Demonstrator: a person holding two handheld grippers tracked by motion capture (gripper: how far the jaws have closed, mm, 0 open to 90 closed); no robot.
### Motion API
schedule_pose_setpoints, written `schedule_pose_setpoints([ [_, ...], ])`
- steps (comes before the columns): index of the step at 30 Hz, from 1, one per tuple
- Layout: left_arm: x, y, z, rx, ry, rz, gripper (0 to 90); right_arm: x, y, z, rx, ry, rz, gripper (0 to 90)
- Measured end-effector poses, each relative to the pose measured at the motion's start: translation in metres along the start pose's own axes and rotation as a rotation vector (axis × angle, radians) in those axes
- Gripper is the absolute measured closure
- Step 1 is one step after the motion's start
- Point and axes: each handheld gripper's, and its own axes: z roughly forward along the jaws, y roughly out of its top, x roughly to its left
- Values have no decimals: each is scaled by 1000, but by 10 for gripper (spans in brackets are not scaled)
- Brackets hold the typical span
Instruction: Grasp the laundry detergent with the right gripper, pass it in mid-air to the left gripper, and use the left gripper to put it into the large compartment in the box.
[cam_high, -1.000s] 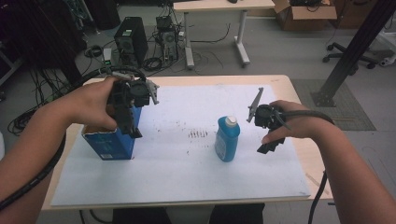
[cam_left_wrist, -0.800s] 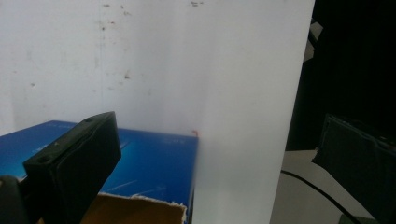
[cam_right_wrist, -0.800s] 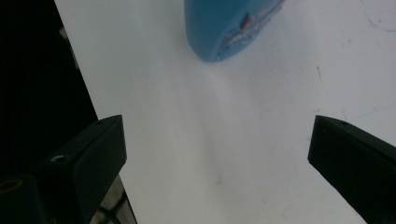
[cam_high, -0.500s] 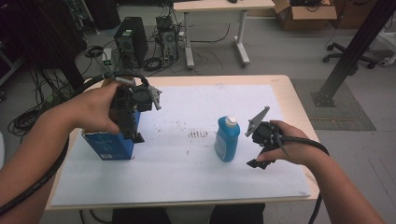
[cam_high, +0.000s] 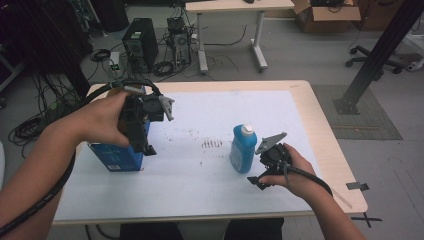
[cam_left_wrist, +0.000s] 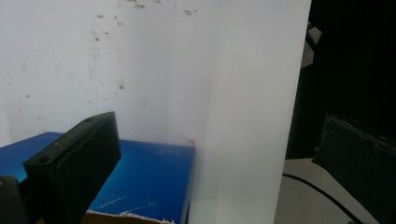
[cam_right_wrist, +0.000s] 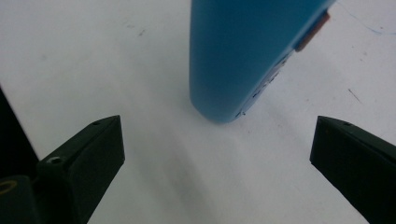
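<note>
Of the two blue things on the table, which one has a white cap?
The blue bottle standing beside the right claw. The other one, the blue box under the left claw, has no cap.

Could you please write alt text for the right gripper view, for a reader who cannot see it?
The right gripper has its two black jaws spread wide apart, pointing at the base of an upright blue bottle that stands just ahead of them, untouched. The bottle rests on a white table cover marked with a few small dark specks.
</note>
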Motion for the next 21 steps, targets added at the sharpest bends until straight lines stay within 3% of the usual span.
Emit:
schedule_pose_setpoints([
  [4,-1,-2,-1,2,0,-4,2,1,-6,8,-64,-40,72,28],
  [11,-2,-4,-1,2,0,-6,2,12,-11,15,-198,-113,133,21],
  [16,-5,-6,0,-36,-4,-1,4,19,-18,23,-335,-186,237,15],
  [21,-6,-5,1,-31,-4,6,4,22,-23,33,-378,-241,285,12],
])
